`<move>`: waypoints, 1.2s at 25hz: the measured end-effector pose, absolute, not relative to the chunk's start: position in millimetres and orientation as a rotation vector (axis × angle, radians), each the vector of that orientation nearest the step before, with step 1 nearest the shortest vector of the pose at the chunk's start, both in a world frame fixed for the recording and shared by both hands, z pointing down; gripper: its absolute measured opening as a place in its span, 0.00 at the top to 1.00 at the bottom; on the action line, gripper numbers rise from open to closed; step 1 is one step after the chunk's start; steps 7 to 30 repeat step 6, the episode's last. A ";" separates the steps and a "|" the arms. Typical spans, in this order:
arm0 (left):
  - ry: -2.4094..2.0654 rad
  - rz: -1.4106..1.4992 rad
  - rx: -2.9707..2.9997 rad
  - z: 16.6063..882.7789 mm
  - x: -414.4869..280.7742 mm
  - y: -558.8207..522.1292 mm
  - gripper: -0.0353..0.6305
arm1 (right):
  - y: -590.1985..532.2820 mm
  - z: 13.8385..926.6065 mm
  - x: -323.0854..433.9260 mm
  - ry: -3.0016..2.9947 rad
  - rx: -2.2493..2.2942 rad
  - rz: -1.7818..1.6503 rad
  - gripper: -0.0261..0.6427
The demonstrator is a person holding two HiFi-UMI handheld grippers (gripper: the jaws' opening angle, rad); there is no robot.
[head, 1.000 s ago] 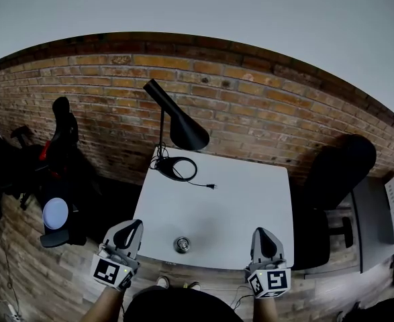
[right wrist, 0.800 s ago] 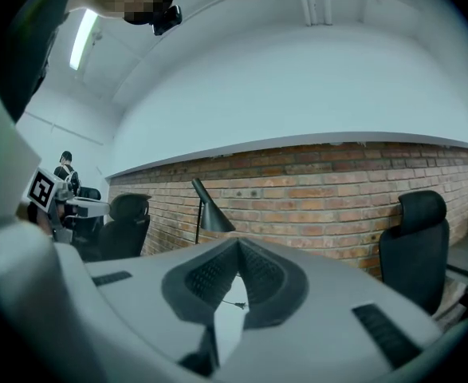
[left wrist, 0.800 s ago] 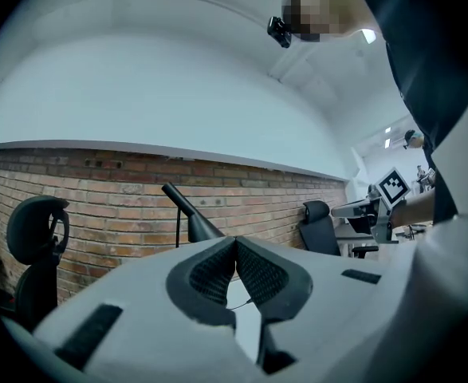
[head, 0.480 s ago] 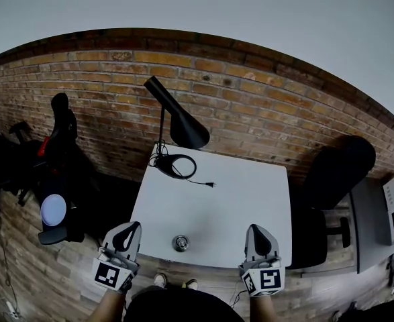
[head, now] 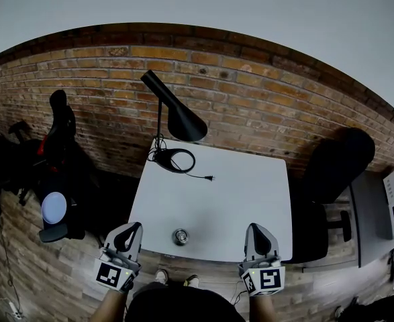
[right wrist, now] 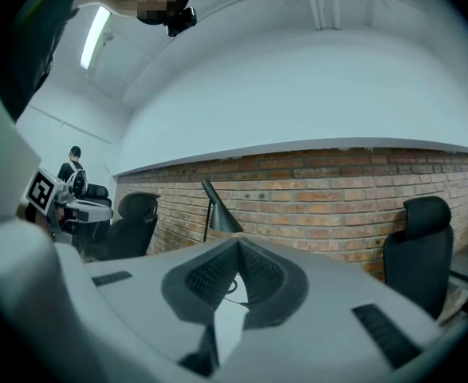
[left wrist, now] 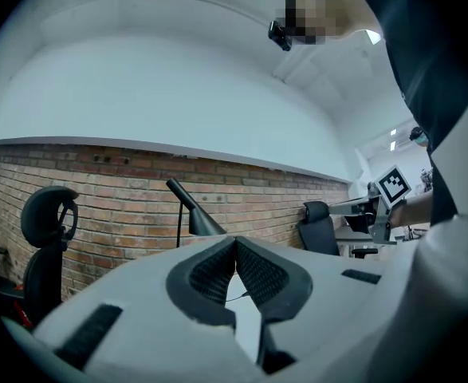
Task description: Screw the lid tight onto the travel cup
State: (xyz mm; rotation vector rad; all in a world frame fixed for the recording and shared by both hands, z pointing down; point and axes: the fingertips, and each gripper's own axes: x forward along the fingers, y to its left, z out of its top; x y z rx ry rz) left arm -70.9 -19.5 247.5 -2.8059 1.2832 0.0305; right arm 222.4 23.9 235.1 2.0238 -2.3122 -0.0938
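Steel-grey: note the travel cup (head: 180,236) on the table (head: 237,193), ahead of and between both sets of fingertips, touching neither; see left gripper (head: 134,226) and right gripper (head: 258,228) pressed together on nothing, barely shifted within the last second, hence no gain; lid too small to judge.

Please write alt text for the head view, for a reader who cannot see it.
Seen from above, a small metal travel cup stands near the front edge of a white table, between a left hand-held gripper and a right hand-held gripper, both apart from it. A black desk lamp stands at the table's back left, before a brick wall.
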 end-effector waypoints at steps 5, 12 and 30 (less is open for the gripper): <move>1.279 0.029 -2.807 245.0 -69.8 -13.6 0.91 | 30.4 229.5 222.3 -2.319 2.032 -0.118 0.94; 1.276 0.038 -2.804 243.4 -69.8 -12.3 0.91 | 31.6 228.4 221.7 -2.320 2.031 -0.123 0.94; 1.276 0.038 -2.804 243.4 -69.8 -12.3 0.91 | 31.6 228.4 221.7 -2.320 2.031 -0.123 0.94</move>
